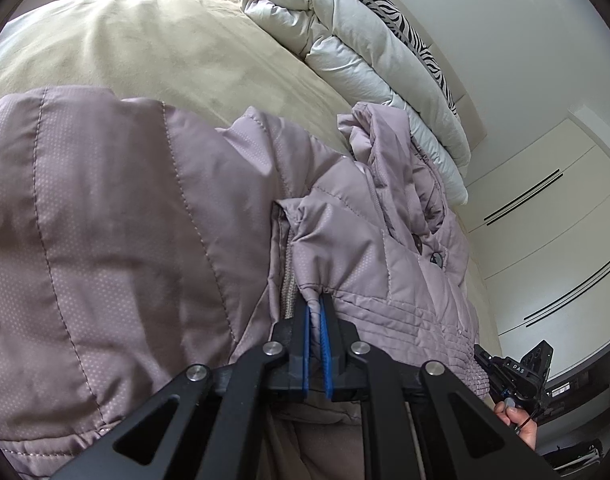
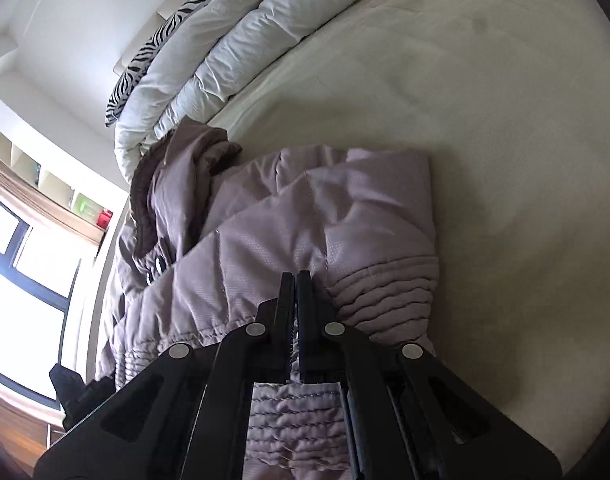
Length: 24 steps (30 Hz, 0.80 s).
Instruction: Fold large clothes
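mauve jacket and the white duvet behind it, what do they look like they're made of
Jacket: seemingly a thin synthetic shell, nylon or polyester, with a slight sheen, a fine dotted texture and stitched quilting lines over puffy fill; the fill type can't be told. Both the left gripper and right gripper pinch it.
Duvet: matte white woven cover, probably cotton or microfibre, with soft creases over thick padded rolls.

Beige bed (image 1: 153, 52) – white duvet (image 1: 357, 52) rolled at the head, zebra pillow (image 1: 389, 12) behind. White wardrobe (image 1: 545, 248), bright window (image 2: 29, 280), cubby shelves (image 2: 45, 176).
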Each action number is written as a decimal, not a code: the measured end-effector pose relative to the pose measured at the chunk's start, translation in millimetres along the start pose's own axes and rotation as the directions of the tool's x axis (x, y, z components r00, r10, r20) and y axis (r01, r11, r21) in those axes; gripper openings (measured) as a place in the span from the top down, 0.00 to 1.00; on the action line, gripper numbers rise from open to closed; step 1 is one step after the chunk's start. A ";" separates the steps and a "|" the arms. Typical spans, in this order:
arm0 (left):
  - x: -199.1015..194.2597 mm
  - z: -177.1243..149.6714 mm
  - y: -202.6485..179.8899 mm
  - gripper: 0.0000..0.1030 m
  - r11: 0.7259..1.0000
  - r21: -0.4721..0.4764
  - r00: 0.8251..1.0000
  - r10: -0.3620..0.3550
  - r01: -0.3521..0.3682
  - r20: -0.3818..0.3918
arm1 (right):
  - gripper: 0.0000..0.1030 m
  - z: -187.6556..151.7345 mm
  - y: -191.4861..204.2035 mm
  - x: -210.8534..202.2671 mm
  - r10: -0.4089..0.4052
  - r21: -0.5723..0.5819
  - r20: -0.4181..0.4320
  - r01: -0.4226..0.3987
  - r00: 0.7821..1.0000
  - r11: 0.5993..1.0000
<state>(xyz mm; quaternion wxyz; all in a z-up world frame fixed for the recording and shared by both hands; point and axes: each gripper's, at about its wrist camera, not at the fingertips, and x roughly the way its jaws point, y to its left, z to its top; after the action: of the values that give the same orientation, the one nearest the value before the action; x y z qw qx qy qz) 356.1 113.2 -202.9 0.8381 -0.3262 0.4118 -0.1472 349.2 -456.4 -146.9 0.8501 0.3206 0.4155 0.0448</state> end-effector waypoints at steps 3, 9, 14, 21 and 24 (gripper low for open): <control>-7.0 2.8 1.0 0.88 0.999 -0.018 0.999 -0.042 0.042 0.001 | 1.00 -6.0 -5.0 -6.7 0.013 0.014 0.016 -0.013 1.000 1.000; -89.2 -8.7 -19.9 0.07 0.999 0.045 0.993 -0.034 0.029 0.112 | 0.94 -28.9 84.7 -99.4 -0.031 -0.206 0.221 0.078 0.975 0.975; -186.1 -37.2 -0.1 0.05 0.998 -0.030 0.975 -0.055 0.063 0.218 | 0.73 -71.0 142.6 -158.8 0.058 -0.329 0.294 0.044 0.954 0.943; -306.0 -95.7 99.4 0.00 0.926 -0.348 0.916 0.004 0.149 0.402 | 0.01 -134.4 185.9 -200.6 0.196 -0.286 0.305 -0.106 0.932 0.952; -342.0 -115.8 148.2 0.00 0.865 -0.473 0.879 0.084 0.170 0.469 | 0.01 -155.2 194.7 -194.3 0.260 -0.237 0.184 -0.214 0.948 0.948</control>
<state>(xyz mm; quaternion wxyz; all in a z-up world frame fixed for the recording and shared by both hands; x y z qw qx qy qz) 50.6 350.5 -150.6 0.7956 -0.5674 0.2103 0.0299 145.7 -290.3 28.4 0.9075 0.2782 0.2729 0.1570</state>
